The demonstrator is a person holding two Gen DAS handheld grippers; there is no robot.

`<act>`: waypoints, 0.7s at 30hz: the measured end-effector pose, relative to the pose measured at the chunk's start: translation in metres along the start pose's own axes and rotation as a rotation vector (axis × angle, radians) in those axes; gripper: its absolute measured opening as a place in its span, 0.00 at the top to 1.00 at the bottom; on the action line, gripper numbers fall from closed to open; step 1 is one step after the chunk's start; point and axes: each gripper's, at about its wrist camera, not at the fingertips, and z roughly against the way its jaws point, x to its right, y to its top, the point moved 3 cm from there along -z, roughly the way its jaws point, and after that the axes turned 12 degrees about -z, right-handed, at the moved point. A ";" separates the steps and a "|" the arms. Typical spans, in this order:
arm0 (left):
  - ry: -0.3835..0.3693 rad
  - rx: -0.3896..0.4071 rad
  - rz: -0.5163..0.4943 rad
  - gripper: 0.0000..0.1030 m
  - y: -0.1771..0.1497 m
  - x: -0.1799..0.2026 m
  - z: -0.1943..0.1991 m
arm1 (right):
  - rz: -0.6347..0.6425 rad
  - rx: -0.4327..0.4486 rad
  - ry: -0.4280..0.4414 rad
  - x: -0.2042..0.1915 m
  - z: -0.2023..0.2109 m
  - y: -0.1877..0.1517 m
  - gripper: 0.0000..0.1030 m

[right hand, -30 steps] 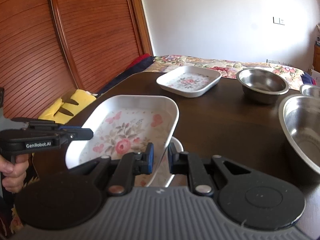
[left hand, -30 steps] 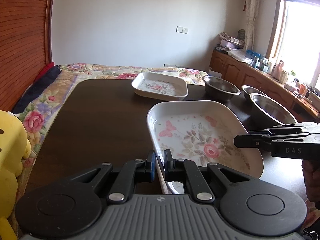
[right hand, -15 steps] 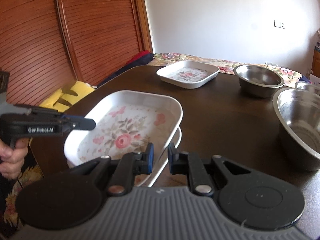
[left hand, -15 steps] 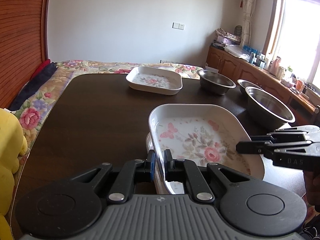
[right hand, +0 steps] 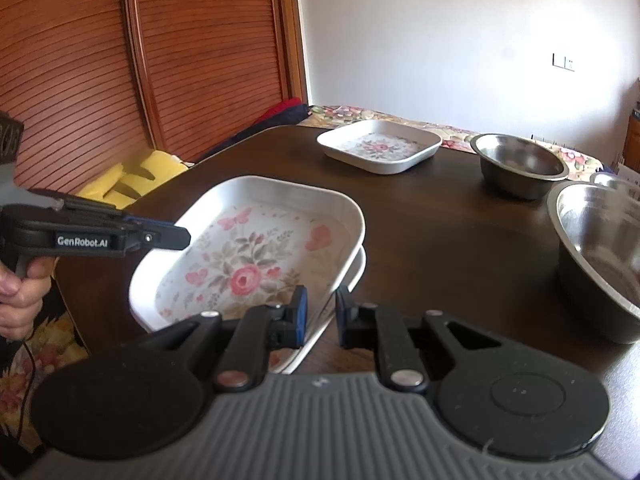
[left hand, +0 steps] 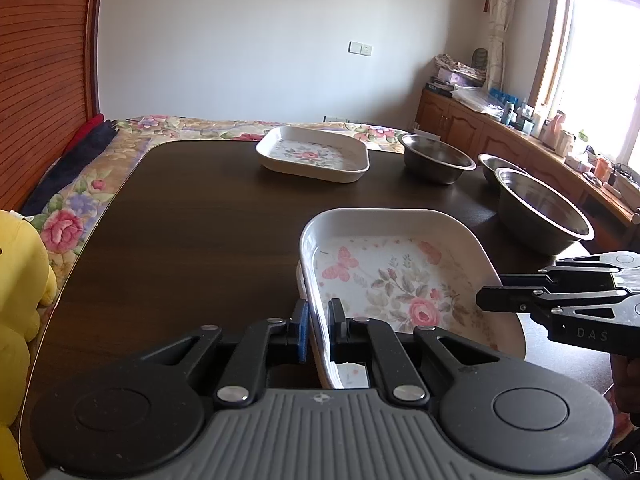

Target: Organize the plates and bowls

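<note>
Since your left gripper (left hand: 318, 330) pinches the plate's (left hand: 400, 276) near rim, it sits steady on another plate at the bench's (left hand: 192, 216) near edge. Right gripper (right hand: 320, 322): jaws spread astride its rim, apparently letting go.

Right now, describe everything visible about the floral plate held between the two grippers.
The floral plate is a white, rounded-rectangular tray with raised walls and a glossy, melamine-looking surface, printed with a pink rose, leaves and butterflies. It sits nearly level, nested on a matching plate below on the dark table. The left gripper pinches its near rim; the right gripper has its fingers apart around the opposite rim, seemingly released.
</note>
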 end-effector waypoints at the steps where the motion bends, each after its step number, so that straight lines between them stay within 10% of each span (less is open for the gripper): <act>1: 0.000 -0.002 0.003 0.92 0.000 0.000 0.000 | 0.001 0.000 -0.001 0.001 0.000 0.000 0.83; 14: 0.001 0.018 0.006 0.88 0.004 0.000 0.002 | -0.001 0.030 0.006 0.000 0.007 0.005 0.81; 21: 0.013 0.031 0.002 0.62 0.006 -0.002 0.004 | -0.015 0.047 0.002 0.003 0.007 0.009 0.81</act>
